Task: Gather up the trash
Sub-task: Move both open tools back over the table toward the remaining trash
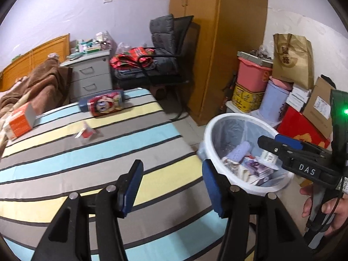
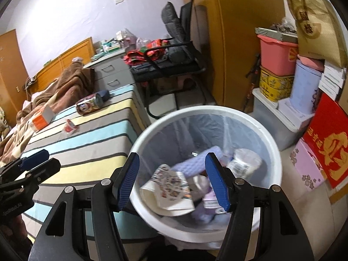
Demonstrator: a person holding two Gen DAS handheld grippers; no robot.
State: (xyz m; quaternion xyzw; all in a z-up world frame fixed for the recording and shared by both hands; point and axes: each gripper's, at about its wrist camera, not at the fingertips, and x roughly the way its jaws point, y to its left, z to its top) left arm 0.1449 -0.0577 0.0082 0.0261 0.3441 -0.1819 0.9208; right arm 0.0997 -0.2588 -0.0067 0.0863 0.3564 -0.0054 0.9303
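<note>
The right wrist view looked straight down into the white bin (image 2: 269,152), lined with a clear bag and standing on the floor just beside the striped bed (image 2: 87,152); inside lay a printed paper cup (image 2: 171,187), a lilac bumpy sheet (image 2: 195,165) and a white labelled container (image 2: 243,163). The right gripper (image 2: 171,182) hung over the bin's mouth with its blue pads apart and nothing between them. The left wrist view showed the bin (image 1: 208,130) only from the side, its contents partly hidden behind the right gripper (image 1: 274,141), and a hand (image 1: 335,208) on that gripper's handle, which the other view did not show. The left gripper (image 1: 171,187) was spread and empty, over the bed's edge near the bin. Both views showed trash on the bed, well apart from the bin: a cartoon-printed can (image 1: 106,104), an orange and white box (image 1: 19,124) and a small red and white wrapper (image 1: 86,132). A brown blanket (image 2: 65,84) lay heaped at the bed's far end.
</note>
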